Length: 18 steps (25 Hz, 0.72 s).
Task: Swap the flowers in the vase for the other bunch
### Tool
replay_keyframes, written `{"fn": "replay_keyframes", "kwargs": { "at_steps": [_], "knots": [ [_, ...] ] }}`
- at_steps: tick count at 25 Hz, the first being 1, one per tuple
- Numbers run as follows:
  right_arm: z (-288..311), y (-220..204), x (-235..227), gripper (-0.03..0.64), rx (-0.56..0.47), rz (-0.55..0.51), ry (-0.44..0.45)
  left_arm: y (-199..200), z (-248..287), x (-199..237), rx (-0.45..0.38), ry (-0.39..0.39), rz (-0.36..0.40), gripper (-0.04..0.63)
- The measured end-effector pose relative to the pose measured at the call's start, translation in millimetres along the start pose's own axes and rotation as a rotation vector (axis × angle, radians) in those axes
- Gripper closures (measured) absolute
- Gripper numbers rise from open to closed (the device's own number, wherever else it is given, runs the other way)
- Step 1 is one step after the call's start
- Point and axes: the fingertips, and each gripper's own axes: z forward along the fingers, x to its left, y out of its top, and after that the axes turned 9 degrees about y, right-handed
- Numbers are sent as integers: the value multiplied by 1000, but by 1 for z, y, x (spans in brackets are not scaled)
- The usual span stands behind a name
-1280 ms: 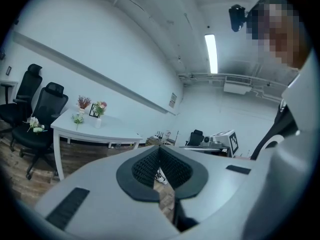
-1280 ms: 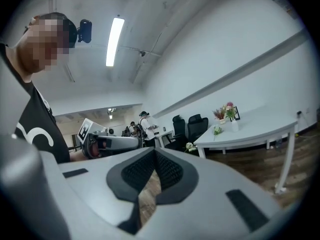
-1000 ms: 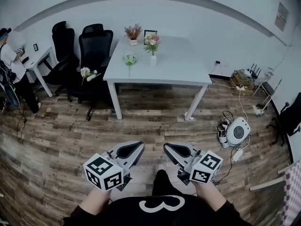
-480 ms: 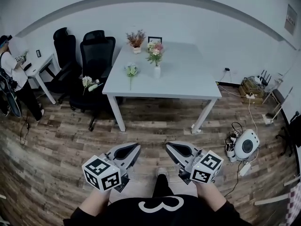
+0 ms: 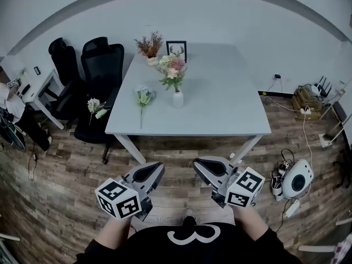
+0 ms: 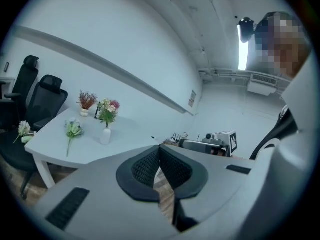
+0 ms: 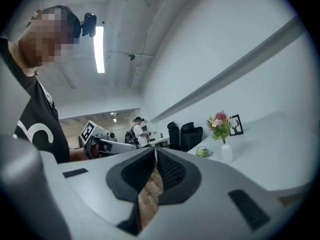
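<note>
A white vase (image 5: pixel 177 98) with pink and cream flowers (image 5: pixel 172 70) stands on the white table (image 5: pixel 220 106); it also shows as the vase (image 6: pixel 105 135) and the vase (image 7: pixel 226 153). A loose green-white bunch (image 5: pixel 142 98) lies on the table left of the vase, also seen as the bunch (image 6: pixel 73 130) and the bunch (image 7: pixel 202 152). Another bunch (image 5: pixel 94 106) rests on a black chair seat. My left gripper (image 5: pixel 155 171) and right gripper (image 5: pixel 200 166) are both shut and hold nothing, in front of the table's near edge over the wood floor.
Two black office chairs (image 5: pixel 99 70) stand left of the table. A dried-flower pot (image 5: pixel 150 47) and a framed picture (image 5: pixel 176 49) sit at the table's back. A white device (image 5: pixel 297 180) with cables lies on the floor right. A person (image 5: pixel 11 106) stands by a desk far left.
The table and vase have come closer and larger in the head view as I walked toward them. Both grippers stayed shut and side by side.
</note>
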Motion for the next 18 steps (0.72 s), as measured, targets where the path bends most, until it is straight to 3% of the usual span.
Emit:
{"fn": "replay_keyframes", "kwargs": {
  "at_steps": [9, 18],
  "knots": [
    [35, 29, -81, 595, 10, -26, 60, 40, 70, 44, -21, 18, -33, 586],
    [78, 48, -163, 537, 39, -32, 22, 87, 140, 109, -26, -21, -27, 584]
  ]
}}
